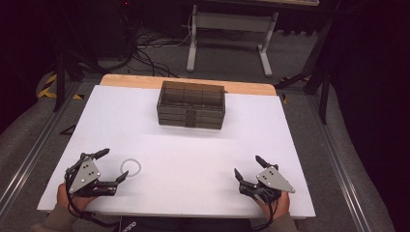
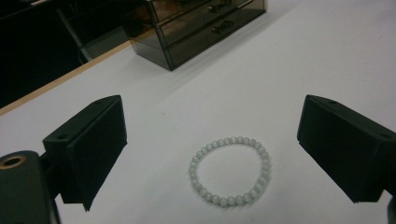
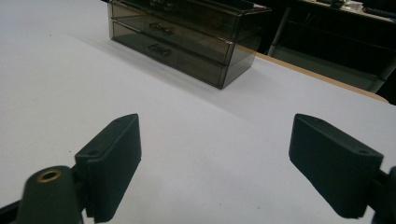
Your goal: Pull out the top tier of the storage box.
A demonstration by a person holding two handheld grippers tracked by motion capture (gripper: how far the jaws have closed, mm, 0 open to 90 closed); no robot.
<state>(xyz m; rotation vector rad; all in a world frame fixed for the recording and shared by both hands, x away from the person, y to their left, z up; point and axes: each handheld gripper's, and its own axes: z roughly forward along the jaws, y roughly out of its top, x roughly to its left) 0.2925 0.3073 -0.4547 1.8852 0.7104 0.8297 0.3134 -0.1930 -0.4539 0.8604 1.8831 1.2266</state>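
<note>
A white table point(image 1: 193, 159) with a light wooden strip along its far edge stands on grey carpet. Behind it, on the floor, a white metal frame point(image 1: 231, 34) rests on 2 legs, with dark cables point(image 1: 145, 50) tangled to its left. Yellow and black striped tape point(image 1: 48, 86) marks the floor at the far left. Metal rails point(image 1: 29, 154) run along both sides of the table. The surrounding room is dark, and its further details cannot be made out.
</note>
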